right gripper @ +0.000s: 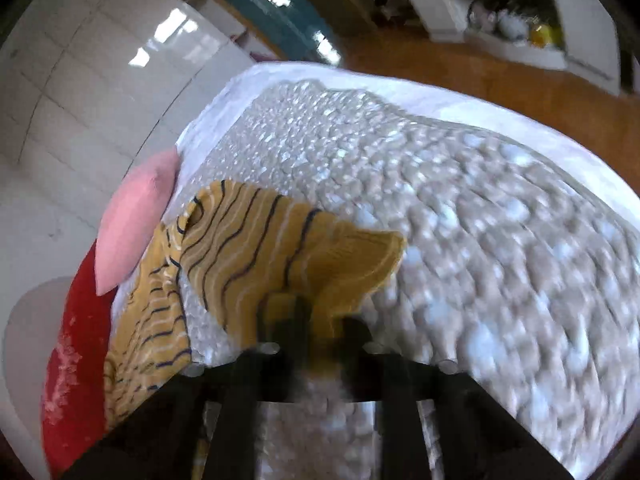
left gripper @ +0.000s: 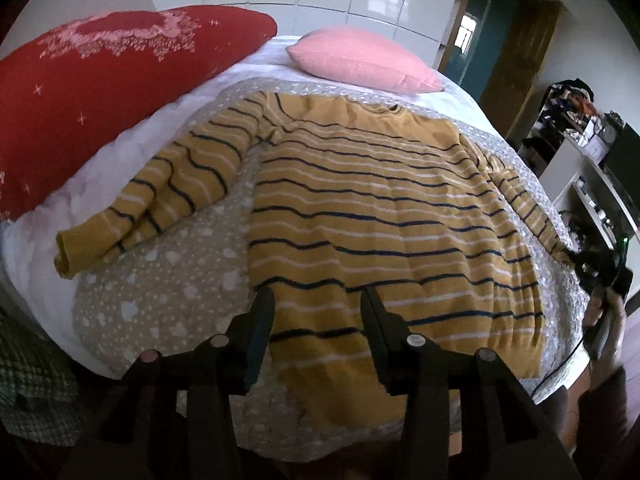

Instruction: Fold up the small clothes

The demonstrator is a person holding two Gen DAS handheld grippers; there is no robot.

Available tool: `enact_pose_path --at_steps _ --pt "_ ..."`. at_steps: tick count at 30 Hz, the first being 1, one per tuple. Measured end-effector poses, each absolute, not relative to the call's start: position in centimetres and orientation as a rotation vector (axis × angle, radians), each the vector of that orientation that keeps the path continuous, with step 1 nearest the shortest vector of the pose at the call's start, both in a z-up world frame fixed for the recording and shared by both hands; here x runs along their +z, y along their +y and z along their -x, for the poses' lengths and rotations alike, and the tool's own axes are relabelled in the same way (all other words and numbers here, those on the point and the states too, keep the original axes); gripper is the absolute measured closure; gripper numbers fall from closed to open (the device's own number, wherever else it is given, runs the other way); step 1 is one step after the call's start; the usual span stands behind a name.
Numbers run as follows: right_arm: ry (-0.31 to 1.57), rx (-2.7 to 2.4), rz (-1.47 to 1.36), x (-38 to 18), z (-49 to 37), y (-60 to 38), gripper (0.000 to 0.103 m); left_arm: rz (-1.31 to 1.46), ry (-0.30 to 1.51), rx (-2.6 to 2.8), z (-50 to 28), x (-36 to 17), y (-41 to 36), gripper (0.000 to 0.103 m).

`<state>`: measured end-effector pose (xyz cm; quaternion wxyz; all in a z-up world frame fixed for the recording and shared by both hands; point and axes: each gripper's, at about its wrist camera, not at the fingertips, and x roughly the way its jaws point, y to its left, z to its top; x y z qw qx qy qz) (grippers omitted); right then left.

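A small yellow sweater (left gripper: 380, 216) with dark blue and white stripes lies flat on the bed, neck at the far side, hem near me. Its left sleeve (left gripper: 160, 200) is spread out to the left. My left gripper (left gripper: 318, 300) is open and empty, hovering over the hem's left part. In the right wrist view, my right gripper (right gripper: 316, 320) is shut on the right sleeve (right gripper: 280, 248) near its cuff and holds it lifted off the blanket. The right gripper also shows at the right edge of the left wrist view (left gripper: 600, 268).
The sweater rests on a grey blanket with white hearts (left gripper: 168, 284) over a white sheet. A red pillow (left gripper: 100, 92) lies at the left, a pink pillow (left gripper: 364, 60) at the head. Shelves (left gripper: 592, 168) and wooden floor (right gripper: 480, 68) lie beyond the right bed edge.
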<state>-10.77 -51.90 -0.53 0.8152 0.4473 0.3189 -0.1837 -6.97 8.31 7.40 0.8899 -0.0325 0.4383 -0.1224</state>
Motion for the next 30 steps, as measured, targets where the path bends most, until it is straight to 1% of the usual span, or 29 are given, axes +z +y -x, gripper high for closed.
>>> enact_pose_path --at_steps 4,5,6,9,11,13,14,15,16,18,20,21,22,24,27,28,29,30 --pt "0.612 -0.534 -0.857 2.7 12.0 -55.3 0.093 0.053 0.892 -0.240 6.8 7.7 8.2 0.060" --pt "0.592 -0.607 -0.800 4.0 12.7 -56.3 0.094 0.054 0.894 -0.237 6.7 7.6 8.2 0.060" --pt "0.579 -0.686 -0.727 5.1 13.1 -56.8 0.097 0.057 0.897 -0.237 6.7 7.5 8.2 0.060" --pt "0.591 -0.851 -0.549 6.8 13.4 -58.0 0.096 0.067 0.910 -0.242 6.7 7.1 8.0 0.060" --pt "0.603 -0.865 -0.540 7.2 14.5 -58.4 0.096 0.068 0.916 -0.250 6.7 6.9 7.8 0.060" --pt "0.588 -0.779 -0.615 7.2 15.3 -58.3 0.096 0.058 0.923 -0.253 6.6 6.7 7.5 0.060" --pt "0.584 -0.691 -0.679 6.9 15.3 -58.1 0.093 0.057 0.926 -0.255 6.6 6.6 7.3 0.060" --pt "0.583 -0.620 -0.730 6.7 15.4 -57.9 0.084 0.057 0.931 -0.260 6.5 6.6 7.1 0.060" --pt "0.585 -0.535 -0.790 6.2 15.2 -57.8 0.071 0.058 0.934 -0.265 6.5 6.5 6.9 0.060" --pt "0.602 -0.410 -0.893 4.9 13.8 -57.7 0.060 0.050 0.934 -0.279 6.6 6.6 6.2 0.060" --pt "0.653 -0.389 -0.883 4.0 11.9 -57.5 0.056 0.027 0.926 -0.298 6.7 6.7 5.5 0.059" --pt "0.728 -0.390 -0.804 3.6 9.9 -57.3 0.046 0.017 0.923 -0.304 6.8 6.7 5.3 0.058" --pt "0.776 -0.404 -0.748 3.2 8.7 -57.3 0.044 0.004 0.922 -0.308 6.8 6.6 5.0 0.057" --pt "0.871 -0.491 -0.610 1.8 6.6 -57.1 0.044 -0.013 0.919 -0.307 6.9 6.6 4.6 0.057" --pt "0.900 -0.488 -0.556 0.6 5.7 -57.0 0.042 -0.019 0.927 -0.307 6.7 6.3 4.3 0.057" --pt "0.895 -0.467 -0.541 0.7 5.4 -56.6 0.049 -0.021 0.932 -0.305 6.6 6.2 4.3 0.057" --pt "0.895 -0.402 -0.539 1.0 5.0 -56.1 0.064 -0.021 0.938 -0.302 6.4 6.1 4.2 0.057" --pt "0.916 -0.319 -0.550 1.1 4.5 -55.3 0.090 -0.018 0.941 -0.300 6.3 6.0 4.2 0.057"
